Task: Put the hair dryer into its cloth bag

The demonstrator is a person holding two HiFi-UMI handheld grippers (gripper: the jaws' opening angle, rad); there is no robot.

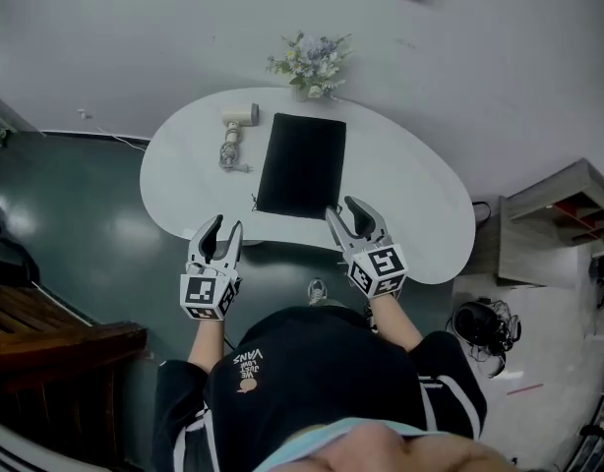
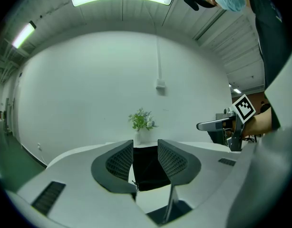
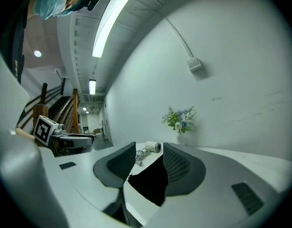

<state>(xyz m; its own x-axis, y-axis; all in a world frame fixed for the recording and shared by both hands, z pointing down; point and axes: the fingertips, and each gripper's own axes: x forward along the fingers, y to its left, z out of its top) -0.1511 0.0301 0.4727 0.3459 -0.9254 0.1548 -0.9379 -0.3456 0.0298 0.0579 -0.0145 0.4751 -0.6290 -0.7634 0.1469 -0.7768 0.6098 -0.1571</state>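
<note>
The hair dryer lies on its side to the far left of the cloth bag, close to it but not touching. Its cord is coiled in a loose bundle just beside the bag's left edge, likely gathered so that it can go in with the dryer. The bag itself lies flat and empty in the middle of the bench, its long side running away from the person. A short drawstring shows at its near left corner, which suggests the mouth faces the person and is ready to be lifted apart. Beyond the bag's far edge stands a small vase of flowers, out of the working area.

On the near side of the bag, the right gripper hovers just by the near right corner with its jaws spread wide and nothing between them. The left gripper hangs off the near left corner, its jaws parted less widely and also empty. Both point toward the bag, so the person seems set to grasp its mouth first; the dryer is untouched.
</note>
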